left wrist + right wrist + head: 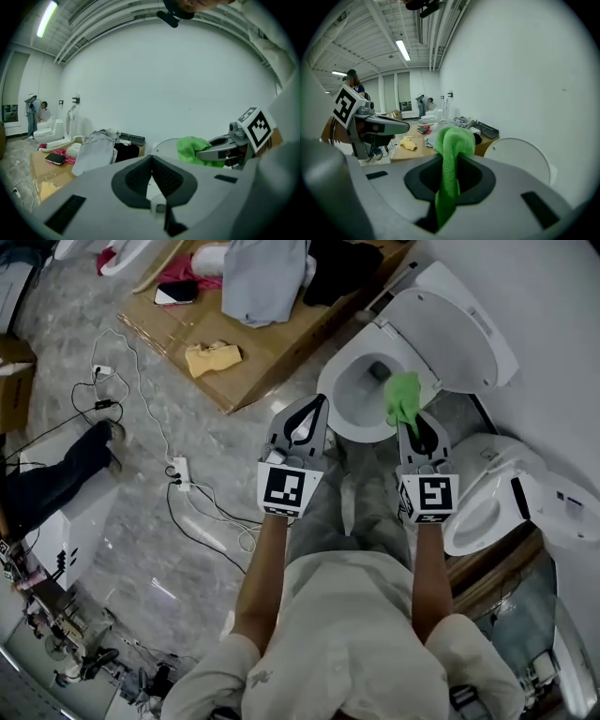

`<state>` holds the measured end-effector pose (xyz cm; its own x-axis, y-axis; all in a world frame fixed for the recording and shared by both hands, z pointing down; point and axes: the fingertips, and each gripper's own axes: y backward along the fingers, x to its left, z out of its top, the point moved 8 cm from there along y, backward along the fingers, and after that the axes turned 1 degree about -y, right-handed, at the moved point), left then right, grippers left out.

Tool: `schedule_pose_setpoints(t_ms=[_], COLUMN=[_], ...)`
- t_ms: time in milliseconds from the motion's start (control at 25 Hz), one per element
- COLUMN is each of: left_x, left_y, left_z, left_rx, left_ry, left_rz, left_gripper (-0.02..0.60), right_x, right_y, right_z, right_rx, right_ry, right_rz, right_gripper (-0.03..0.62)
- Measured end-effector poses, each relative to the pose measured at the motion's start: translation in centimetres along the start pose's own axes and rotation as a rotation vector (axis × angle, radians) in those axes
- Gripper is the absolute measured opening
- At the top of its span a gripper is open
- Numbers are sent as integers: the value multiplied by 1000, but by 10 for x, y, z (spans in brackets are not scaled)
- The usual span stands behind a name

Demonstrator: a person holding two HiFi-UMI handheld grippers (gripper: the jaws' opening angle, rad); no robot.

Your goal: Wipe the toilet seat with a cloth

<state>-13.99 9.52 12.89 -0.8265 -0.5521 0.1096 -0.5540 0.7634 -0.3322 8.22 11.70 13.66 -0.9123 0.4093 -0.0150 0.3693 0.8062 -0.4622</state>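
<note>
To the left, a flat brown cardboard sheet [272, 352] lay on the floor with a crumpled yellow rag [213, 358] on it. The left gripper [317, 407] hovered by the near left rim of the white oval toilet seat [330, 390], its jaws pressed together on nothing. The white lid [459, 329] stood raised. The right gripper [410, 423] had its jaws clamped on a bright green cloth [403, 397], bunched over the seat's near right edge; I couldn't tell whether it touched. A second white toilet [483, 507] sat just beside, further right.

No text, label or number readable — nothing legible
</note>
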Motion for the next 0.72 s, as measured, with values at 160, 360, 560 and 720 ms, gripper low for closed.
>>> schedule_pose_setpoints(t_ms=[160, 360, 560, 720], left_x=[1, -3, -4, 0], left_y=[-21, -48, -72, -90], left_z=[-29, -62, -92, -116], left_rx=[29, 60, 67, 100], left_ry=[11, 32, 64, 81], left_rz=[36, 65, 88, 111], left_gripper=[12, 12, 12, 12], right_x=[-9, -27, -42, -51], right_y=[-27, -53, -77, -99], right_z=[-29, -61, -91, -114], right_rx=[23, 57, 90, 113], right_ry=[5, 10, 14, 12], right_rz=[49, 80, 104, 125], right_gripper=[46, 46, 46, 46])
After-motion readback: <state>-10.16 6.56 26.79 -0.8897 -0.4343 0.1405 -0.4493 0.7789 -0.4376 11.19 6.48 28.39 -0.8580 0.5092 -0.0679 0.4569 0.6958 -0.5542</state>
